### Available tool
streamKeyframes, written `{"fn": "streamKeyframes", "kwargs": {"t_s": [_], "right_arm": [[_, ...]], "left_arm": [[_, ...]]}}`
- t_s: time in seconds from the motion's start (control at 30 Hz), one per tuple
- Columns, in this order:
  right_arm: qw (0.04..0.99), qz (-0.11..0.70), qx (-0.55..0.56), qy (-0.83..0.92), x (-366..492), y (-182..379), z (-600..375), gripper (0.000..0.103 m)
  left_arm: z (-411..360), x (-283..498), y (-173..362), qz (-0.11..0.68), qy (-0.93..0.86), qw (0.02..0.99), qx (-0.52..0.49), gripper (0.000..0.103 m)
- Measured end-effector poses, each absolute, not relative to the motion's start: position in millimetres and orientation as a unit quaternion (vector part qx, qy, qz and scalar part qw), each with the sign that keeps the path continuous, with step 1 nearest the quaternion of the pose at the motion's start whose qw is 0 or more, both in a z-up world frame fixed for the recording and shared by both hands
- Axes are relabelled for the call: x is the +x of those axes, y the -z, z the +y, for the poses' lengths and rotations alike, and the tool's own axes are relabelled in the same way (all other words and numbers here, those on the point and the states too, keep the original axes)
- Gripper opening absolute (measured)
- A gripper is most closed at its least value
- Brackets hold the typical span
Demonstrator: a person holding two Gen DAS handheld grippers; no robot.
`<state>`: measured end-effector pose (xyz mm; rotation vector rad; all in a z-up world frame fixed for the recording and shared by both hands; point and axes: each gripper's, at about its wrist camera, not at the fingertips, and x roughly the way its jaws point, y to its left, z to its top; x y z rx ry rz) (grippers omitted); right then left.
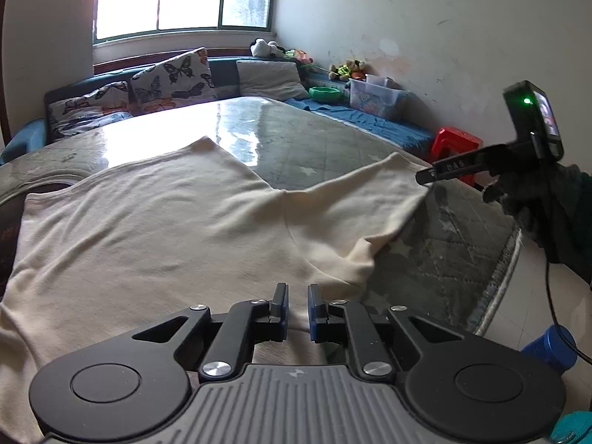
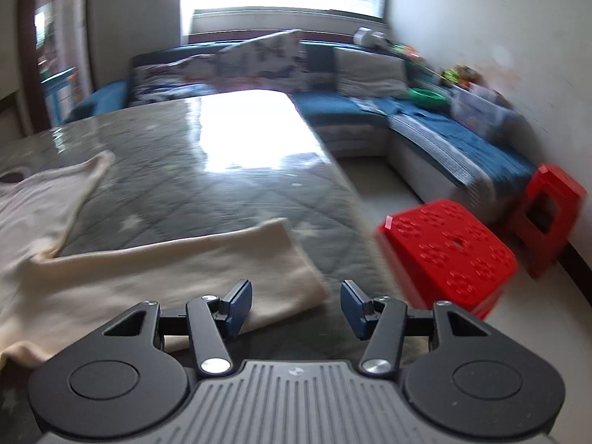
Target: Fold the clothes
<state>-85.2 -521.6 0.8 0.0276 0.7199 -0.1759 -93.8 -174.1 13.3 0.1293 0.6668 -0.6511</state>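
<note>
A cream T-shirt (image 1: 166, 229) lies spread flat on the grey quilted table (image 1: 314, 140). Its right sleeve (image 1: 370, 192) stretches out toward the table's right edge. My left gripper (image 1: 298, 307) hovers low over the shirt's near edge, with the jaws a narrow gap apart and cloth showing between them. My right gripper (image 1: 425, 177), held by a dark-gloved hand (image 1: 536, 203), has its tip at the sleeve's end. In the right wrist view, which is motion-blurred, the right gripper (image 2: 296, 307) stands wide open. The sleeve (image 2: 222, 266) lies under its left finger (image 2: 238, 307), and nothing is pinched.
Two red plastic stools (image 2: 447, 251) (image 2: 547, 214) stand on the floor right of the table. A blue corner sofa (image 2: 462, 137) with cushions, toys and a clear box runs along the far wall. The far half of the table (image 2: 222, 185) is bare and glossy.
</note>
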Motion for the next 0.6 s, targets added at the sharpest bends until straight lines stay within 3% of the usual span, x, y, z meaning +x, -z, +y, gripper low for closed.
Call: {"fn": "streamKeyframes", "kwargs": {"t_s": [0.13, 0.27, 0.6], "right_arm": [[0.936, 0.34, 0.018, 0.085, -84.2, -5.8, -524.2, 0.04], [0.94, 0.329, 0.023, 0.085, -83.2, -10.7, -526.8, 0.01], [0.944, 0.317, 0.03, 0.083, -79.0, -13.2, -531.6, 0.009]], "left_arm": [[-176.3, -93.6, -13.5, 0.322, 0.314, 0.89, 0.066, 0.012], [-178.5, -93.5, -17.5, 0.317, 0.315, 0.892, 0.067, 0.017], [-193.0, -90.4, -13.0, 0.313, 0.323, 0.89, 0.075, 0.021]]}}
